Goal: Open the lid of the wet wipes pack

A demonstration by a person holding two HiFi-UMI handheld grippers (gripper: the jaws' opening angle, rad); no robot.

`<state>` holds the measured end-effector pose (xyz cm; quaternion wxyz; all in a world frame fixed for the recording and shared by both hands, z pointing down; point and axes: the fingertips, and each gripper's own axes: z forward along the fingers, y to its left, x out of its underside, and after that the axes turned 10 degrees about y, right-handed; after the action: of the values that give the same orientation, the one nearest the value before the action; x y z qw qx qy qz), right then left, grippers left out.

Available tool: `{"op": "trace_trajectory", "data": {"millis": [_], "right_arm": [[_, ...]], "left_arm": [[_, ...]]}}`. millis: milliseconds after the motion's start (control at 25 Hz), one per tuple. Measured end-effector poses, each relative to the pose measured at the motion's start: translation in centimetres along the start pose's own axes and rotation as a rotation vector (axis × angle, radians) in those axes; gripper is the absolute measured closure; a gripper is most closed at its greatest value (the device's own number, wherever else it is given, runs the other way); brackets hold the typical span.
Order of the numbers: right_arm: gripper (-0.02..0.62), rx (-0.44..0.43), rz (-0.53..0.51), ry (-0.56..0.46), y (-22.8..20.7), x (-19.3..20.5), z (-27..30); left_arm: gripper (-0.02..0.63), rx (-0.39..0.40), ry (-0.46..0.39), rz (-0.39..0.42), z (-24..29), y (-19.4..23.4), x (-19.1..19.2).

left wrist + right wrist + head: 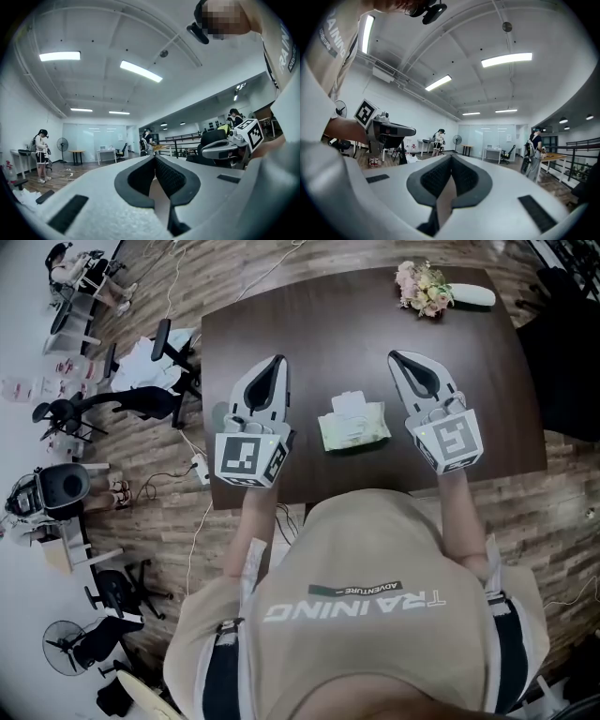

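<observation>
The pale green wet wipes pack [353, 426] lies flat on the dark table [319, 315], near its front edge. A white lid flap [349, 403] shows at the pack's far side. My left gripper [278, 360] hovers to the left of the pack and my right gripper [394, 355] to its right, both apart from it. Each has its jaws shut with nothing between them. Both gripper views point out across the room, so the pack is hidden there. The left gripper [154, 157] and right gripper [451, 156] show closed tips.
A bunch of flowers [424, 287] in a white vase [472, 295] lies at the table's far right. Office chairs [155, 399] and cables stand on the wooden floor to the left. Other people stand far off in the room.
</observation>
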<state>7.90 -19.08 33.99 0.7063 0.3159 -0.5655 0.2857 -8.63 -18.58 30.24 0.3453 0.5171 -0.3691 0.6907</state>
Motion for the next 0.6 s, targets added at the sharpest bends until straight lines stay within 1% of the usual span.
{"op": "trace_trajectory", "data": {"millis": [240,600], "right_arm": [[0.581,-0.017,0.019,0.020,0.4,1.3,1.0],[0.581,-0.028,0.015,0.039,0.9,1.6,0.8]], "left_arm": [[0.597,0.019,0.044,-0.023,0.3,0.2,1.8],[0.597,0.054,0.054,-0.041,0.5,-0.5,2.2]]}}
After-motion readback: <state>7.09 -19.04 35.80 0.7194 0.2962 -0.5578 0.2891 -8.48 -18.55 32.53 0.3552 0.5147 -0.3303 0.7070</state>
